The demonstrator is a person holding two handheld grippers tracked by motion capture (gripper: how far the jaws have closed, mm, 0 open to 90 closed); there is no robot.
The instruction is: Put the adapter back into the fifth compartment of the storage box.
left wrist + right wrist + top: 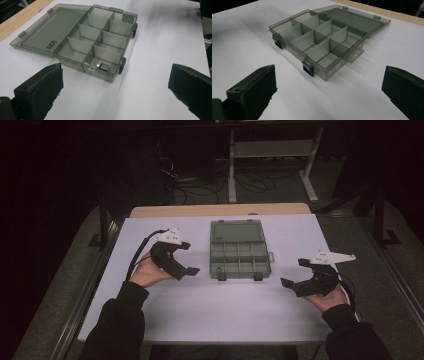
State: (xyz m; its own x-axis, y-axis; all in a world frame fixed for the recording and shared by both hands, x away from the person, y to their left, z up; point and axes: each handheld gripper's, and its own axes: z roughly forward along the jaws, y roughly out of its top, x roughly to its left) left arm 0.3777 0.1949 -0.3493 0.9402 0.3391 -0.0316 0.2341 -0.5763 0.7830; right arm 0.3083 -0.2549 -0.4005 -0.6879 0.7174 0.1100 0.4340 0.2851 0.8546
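Observation:
A smoky clear compartment box lies in the middle of the white table, with its lid folded flat on the far side. In the left gripper view, the box holds a small black metal-tipped part in its nearest corner cell. The other cells look bare. My left gripper hovers just left of the box, open and holding nothing. My right gripper sits to the right of the box near its front corner, also open, facing the box with nothing held.
A wooden strip runs along the table's far edge. Beyond it on the dark floor are cables and a white metal frame. Bare white tabletop lies in front of the box and on both sides.

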